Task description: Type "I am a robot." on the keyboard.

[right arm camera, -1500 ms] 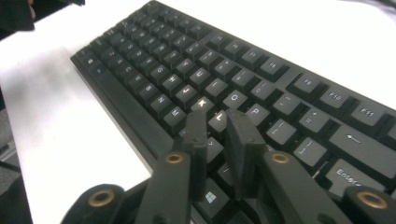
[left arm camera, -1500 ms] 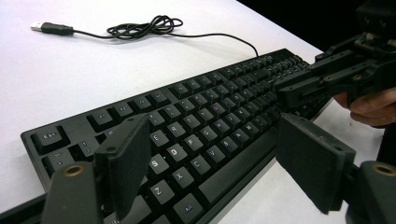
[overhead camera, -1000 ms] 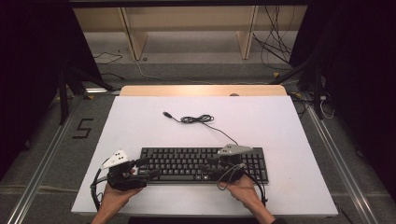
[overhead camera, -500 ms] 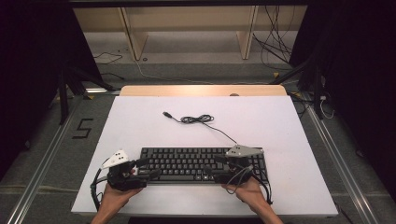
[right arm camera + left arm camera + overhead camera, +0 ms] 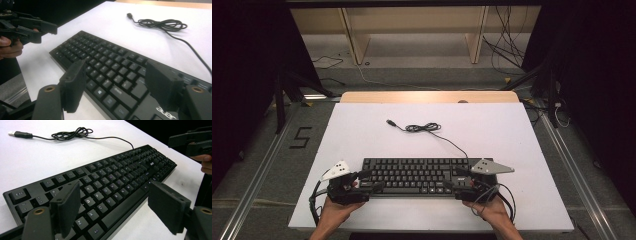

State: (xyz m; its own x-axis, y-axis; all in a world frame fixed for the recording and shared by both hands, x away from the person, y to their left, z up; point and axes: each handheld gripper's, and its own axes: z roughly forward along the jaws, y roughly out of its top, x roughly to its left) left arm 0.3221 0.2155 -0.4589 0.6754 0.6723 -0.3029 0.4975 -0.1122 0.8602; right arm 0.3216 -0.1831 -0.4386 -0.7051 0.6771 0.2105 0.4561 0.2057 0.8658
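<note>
Right gripper (image 5: 451,186) shifted rightward along keyboard's near edge since earlier frame, jaws just been opening, keyboard's right end between them but pads not pressing. Right hand (image 5: 489,210) low at bottom right of high view, forearm entering from bottom edge. Left gripper (image 5: 371,181) at keyboard's left end, jaws spread, released; left hand (image 5: 334,210) at bottom left. Keyboard (image 5: 421,176) flat on white table (image 5: 512,130), lower centre. Beyond it, cable (image 5: 424,128) coiled, USB plug (image 5: 390,122) toward upper left.
</note>
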